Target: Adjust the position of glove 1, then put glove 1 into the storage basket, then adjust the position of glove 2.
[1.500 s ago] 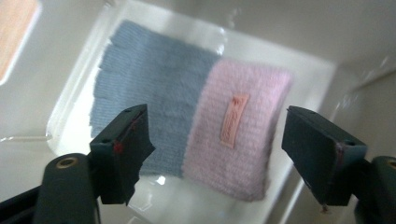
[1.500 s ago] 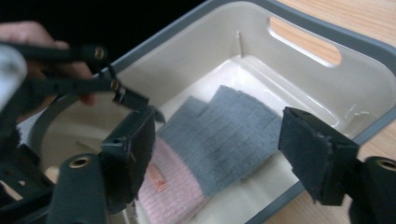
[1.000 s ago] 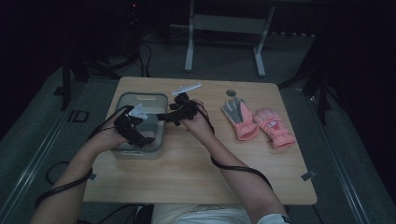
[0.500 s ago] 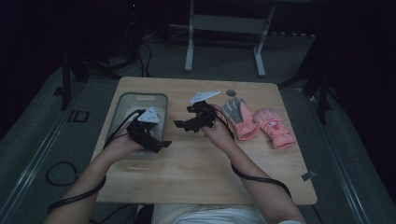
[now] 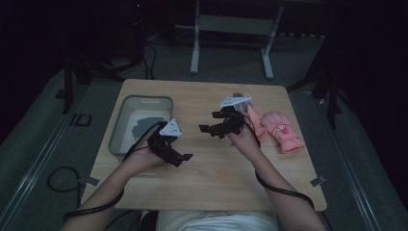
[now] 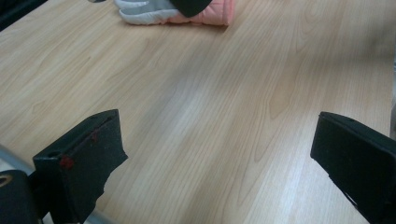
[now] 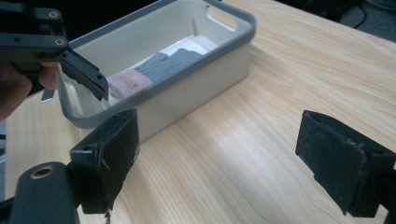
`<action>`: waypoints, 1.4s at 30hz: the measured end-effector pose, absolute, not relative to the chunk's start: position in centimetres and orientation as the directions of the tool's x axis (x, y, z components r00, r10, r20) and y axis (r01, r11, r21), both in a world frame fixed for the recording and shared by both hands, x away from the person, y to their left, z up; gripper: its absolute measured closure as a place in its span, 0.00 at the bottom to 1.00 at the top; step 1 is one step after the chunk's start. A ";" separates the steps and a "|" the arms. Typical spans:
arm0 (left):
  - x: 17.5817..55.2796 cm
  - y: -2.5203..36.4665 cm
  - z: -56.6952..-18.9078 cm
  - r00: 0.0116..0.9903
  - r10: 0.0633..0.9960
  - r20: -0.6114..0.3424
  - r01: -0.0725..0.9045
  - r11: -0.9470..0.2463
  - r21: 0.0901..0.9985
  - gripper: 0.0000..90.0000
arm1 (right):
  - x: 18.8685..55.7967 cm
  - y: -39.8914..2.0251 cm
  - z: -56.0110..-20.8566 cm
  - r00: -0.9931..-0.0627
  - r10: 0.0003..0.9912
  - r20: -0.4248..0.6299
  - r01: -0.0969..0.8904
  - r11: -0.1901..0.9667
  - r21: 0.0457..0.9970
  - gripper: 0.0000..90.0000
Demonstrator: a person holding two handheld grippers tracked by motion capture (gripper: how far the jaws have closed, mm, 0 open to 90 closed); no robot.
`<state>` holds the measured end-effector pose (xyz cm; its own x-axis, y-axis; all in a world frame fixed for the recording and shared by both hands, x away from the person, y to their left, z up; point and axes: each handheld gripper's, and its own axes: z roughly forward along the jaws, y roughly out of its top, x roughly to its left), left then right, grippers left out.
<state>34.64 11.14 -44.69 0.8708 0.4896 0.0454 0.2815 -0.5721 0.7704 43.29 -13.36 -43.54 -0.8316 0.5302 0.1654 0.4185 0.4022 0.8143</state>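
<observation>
A grey-rimmed white tray (image 5: 144, 98) stands at the table's left, and a grey glove (image 5: 144, 125) with a pink cuff lies in it. Two pink gloves lie at the right: one (image 5: 284, 131) in plain sight, the other (image 5: 256, 122) partly behind the right hand. My left gripper (image 5: 184, 159) hovers over bare wood just right of the tray, its jaws wide open and empty (image 6: 219, 158). My right gripper (image 5: 208, 122) is mid-table and points back at the tray (image 7: 205, 60). Its jaws (image 7: 229, 158) have just been opening and hold nothing.
A small dark round object (image 5: 237, 94) sits on the table behind the right gripper. Cables trail from both grippers along the forearms. A metal stand (image 5: 231, 29) is on the floor beyond the far edge. Bare wood lies between the grippers and the near edge.
Both grippers have left the tray and moved right, toward the table's middle. The grey glove stays in the tray. The right jaws have spread a little wider.
</observation>
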 end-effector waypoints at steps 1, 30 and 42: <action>34.6 11.0 -44.7 0.873 0.485 0.053 0.268 -0.567 0.779 0.02 | 43.2 -13.8 -43.5 -0.834 0.527 0.163 0.415 0.406 0.814 0.13; 31.1 4.5 -50.2 0.890 0.455 0.031 0.238 -0.521 0.820 0.03 | 44.5 -25.1 -45.0 -0.674 0.737 -0.043 0.377 0.394 0.838 0.73; 30.0 4.6 -53.9 0.857 0.515 -0.005 0.303 -0.497 0.813 0.02 | 48.9 -26.2 -47.0 -0.638 0.766 -0.080 0.429 0.440 0.789 0.76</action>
